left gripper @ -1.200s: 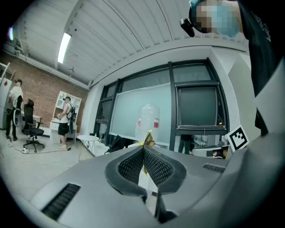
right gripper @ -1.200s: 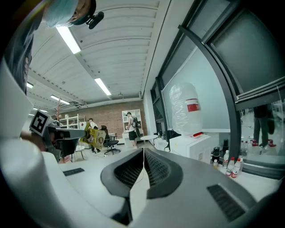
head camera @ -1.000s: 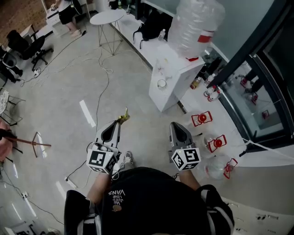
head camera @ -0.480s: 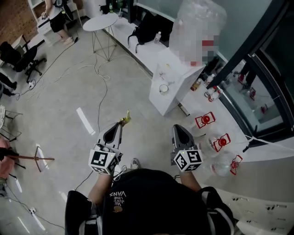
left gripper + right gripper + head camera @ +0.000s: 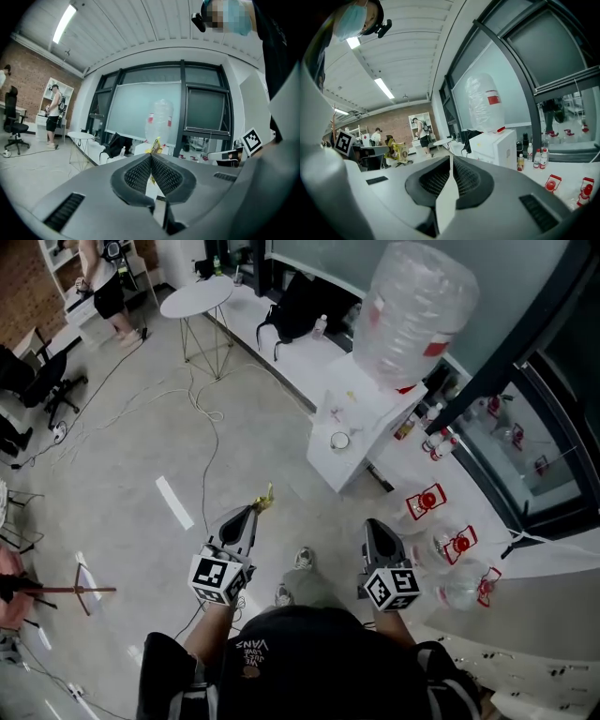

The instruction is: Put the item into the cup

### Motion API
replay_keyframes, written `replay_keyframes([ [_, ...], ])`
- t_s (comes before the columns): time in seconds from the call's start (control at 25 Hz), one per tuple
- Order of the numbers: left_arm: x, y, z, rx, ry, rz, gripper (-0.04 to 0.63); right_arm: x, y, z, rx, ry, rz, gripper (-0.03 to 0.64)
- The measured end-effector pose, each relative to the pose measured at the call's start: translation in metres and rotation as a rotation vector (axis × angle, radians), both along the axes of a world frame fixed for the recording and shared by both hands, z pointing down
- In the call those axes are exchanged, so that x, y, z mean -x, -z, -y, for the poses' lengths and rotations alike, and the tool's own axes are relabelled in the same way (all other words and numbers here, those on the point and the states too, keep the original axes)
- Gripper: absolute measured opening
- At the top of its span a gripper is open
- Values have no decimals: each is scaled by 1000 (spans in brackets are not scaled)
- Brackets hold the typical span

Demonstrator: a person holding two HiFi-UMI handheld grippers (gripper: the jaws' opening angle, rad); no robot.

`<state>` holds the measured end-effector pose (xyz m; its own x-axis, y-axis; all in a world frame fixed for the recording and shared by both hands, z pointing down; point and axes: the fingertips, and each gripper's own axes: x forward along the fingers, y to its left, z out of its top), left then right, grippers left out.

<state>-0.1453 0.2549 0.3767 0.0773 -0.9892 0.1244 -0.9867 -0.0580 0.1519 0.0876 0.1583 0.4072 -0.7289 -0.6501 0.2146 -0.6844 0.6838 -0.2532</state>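
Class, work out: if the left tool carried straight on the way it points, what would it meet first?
Probably the white water dispenser bearing the cup; only floor lies before the left tool and its yellow item. Depth is uncertain.

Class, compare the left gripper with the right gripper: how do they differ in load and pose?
The left gripper pinches a small yellow item at its jaw tips, while the right gripper has nothing between its jaws. In the head view the left gripper slants towards the right gripper, which points nearly straight ahead. Both have their jaws together.
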Motion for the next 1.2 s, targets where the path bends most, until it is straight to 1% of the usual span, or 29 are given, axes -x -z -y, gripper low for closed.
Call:
replay_keyframes([
  [0.16,7,4,51,-2,-13,7,18,12,0,48,-4,-5,18,48],
  [0.44,8,3,149,4,-67,54,18,22,1,127,-22,-10,51,48],
  [0.6,6,-12,198,21,-100,60,18,23,-12,157,-1,-16,36,48],
  [0.72,4,-29,227,49,-149,68,18,26,-22,168,26,-36,35,48],
  [0.88,8,-56,270,87,-241,82,18,35,-28,186,41,-107,49,48],
  [1.08,12,-95,326,135,-380,94,18,41,-43,206,71,-248,43,48],
  [1.2,13,-120,356,167,-457,86,18,45,-53,211,102,-331,23,48],
])
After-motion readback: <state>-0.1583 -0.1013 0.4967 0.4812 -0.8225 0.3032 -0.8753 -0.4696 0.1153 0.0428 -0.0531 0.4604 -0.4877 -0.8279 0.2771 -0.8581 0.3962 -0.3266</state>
